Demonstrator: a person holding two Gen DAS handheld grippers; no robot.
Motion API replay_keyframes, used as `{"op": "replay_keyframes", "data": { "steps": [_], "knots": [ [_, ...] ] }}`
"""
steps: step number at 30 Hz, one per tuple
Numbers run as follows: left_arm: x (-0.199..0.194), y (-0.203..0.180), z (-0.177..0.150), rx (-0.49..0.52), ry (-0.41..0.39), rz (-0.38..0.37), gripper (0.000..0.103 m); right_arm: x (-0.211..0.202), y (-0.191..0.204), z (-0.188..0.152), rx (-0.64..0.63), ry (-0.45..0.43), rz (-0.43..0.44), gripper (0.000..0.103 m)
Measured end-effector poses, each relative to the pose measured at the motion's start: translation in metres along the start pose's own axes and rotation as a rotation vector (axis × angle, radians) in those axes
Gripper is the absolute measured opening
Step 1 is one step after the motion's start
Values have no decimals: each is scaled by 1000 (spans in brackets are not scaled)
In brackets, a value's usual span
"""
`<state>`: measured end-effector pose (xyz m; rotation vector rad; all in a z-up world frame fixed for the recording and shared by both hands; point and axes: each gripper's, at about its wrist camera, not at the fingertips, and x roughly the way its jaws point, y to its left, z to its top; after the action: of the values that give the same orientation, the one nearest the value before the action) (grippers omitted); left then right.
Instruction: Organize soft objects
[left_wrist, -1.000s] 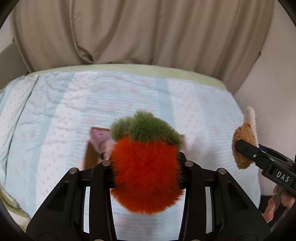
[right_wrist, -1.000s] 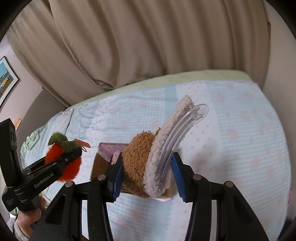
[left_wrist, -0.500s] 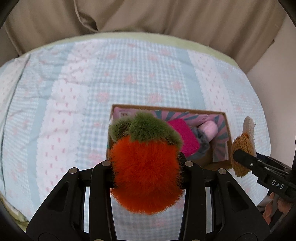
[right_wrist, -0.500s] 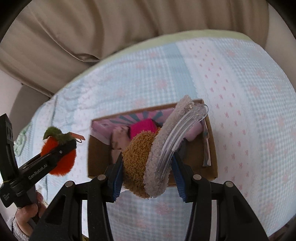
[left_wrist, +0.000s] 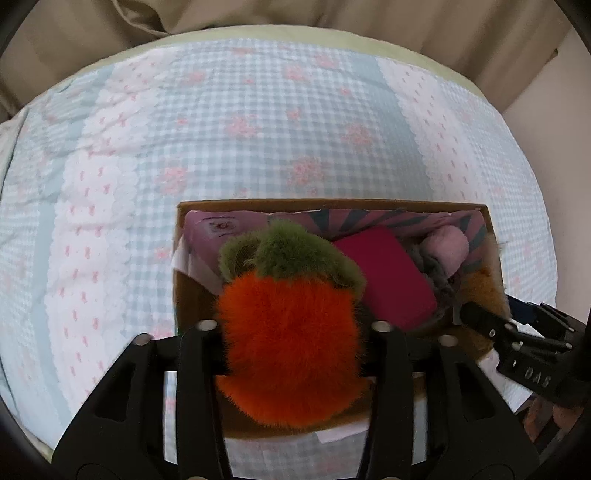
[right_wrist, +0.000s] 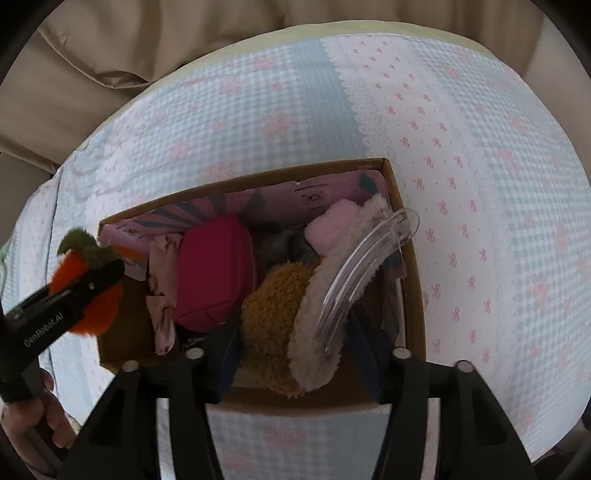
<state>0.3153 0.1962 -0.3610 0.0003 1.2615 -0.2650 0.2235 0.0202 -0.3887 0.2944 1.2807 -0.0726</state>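
Note:
My left gripper (left_wrist: 291, 328) is shut on a fluffy orange plush with a green top (left_wrist: 291, 343) and holds it over the left end of an open cardboard box (left_wrist: 332, 204). It also shows in the right wrist view (right_wrist: 88, 291). My right gripper (right_wrist: 295, 354) is shut on a brown and cream plush hair clip with a clear plastic claw (right_wrist: 314, 314), over the box's (right_wrist: 410, 280) right end. Inside the box lie a magenta pouch (right_wrist: 216, 273), a pale pink soft piece (right_wrist: 334, 227) and a grey soft item (right_wrist: 284, 243).
The box sits on a bed with a blue checked, pink-flowered cover (left_wrist: 258, 122). Beige curtains (right_wrist: 147, 40) hang behind the bed. A wall (left_wrist: 546, 99) lies at the right. A pink patterned liner (right_wrist: 280, 199) lines the box's far side.
Both grippers have moved forward and down toward the box with their plush items. The box now looks larger and sits right under both.

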Motion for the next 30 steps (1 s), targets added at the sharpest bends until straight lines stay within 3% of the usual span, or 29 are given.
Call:
{"op": "replay_keyframes", "data": {
  "steps": [1,2,4,9,21,30],
  "knots": [
    [2,-1,1,3,4,4,88,0,1,-1,-11,-15,35,70],
    [4,-2,3,5,12,0,103,0,2,-2,-22,-20,36,90],
    [7,-3,5,5,23,1,103,-2,5,-5,-56,-25,24,103],
    [2,-2,1,-1,19,0,103,-8,7,-15,-102,-16,9,103],
    [-54,-6,-23,2,-69,20,103,-62,8,-40,-93,-114,43,103],
    [-158,-30,-50,7,-221,15,103,-185,1,-57,-116,-310,10,103]
  ]
}}
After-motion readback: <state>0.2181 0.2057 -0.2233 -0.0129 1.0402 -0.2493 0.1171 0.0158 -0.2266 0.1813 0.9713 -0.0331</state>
